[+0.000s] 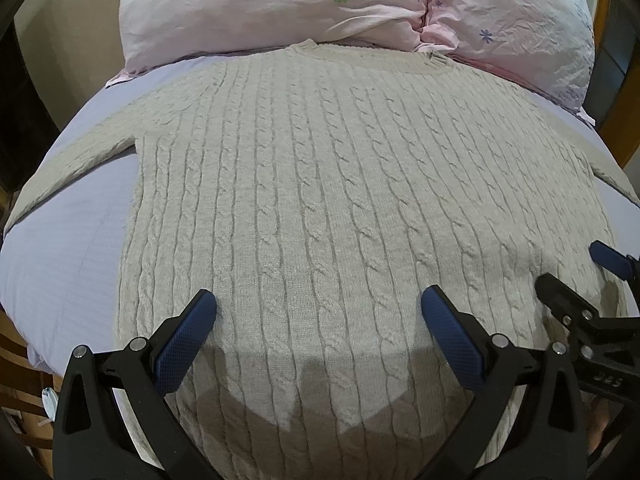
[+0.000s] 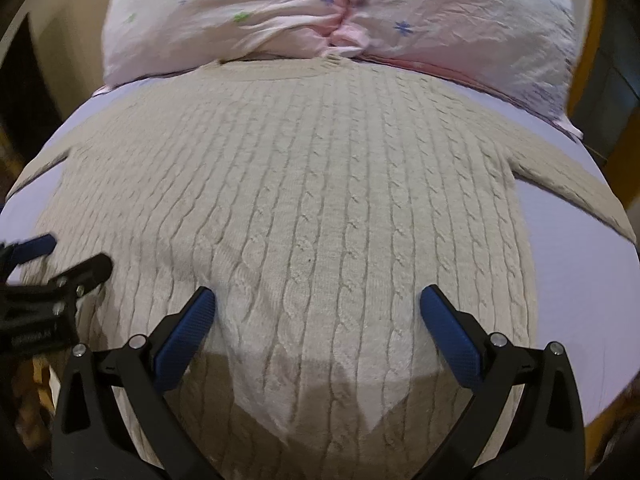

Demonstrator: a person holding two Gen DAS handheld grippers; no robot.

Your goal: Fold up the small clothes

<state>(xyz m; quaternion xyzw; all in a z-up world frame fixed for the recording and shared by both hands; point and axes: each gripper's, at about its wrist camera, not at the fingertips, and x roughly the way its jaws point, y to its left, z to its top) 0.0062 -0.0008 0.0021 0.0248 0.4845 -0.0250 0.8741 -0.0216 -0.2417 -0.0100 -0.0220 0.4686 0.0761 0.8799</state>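
A beige cable-knit sweater (image 1: 312, 184) lies flat and spread out on a lilac bed sheet (image 1: 72, 248), collar at the far end, both sleeves angled outward. It also fills the right wrist view (image 2: 304, 200). My left gripper (image 1: 319, 304) is open and empty, hovering above the sweater's lower left part. My right gripper (image 2: 317, 300) is open and empty above its lower right part. The right gripper also shows at the right edge of the left wrist view (image 1: 576, 268), and the left gripper at the left edge of the right wrist view (image 2: 72, 252).
A pink flowered pillow (image 1: 320, 4) lies against the sweater's collar at the far end, also in the right wrist view (image 2: 340, 12). Bare sheet (image 2: 576, 280) flanks the sweater on both sides. Wooden furniture (image 1: 24, 364) shows past the bed's near left edge.
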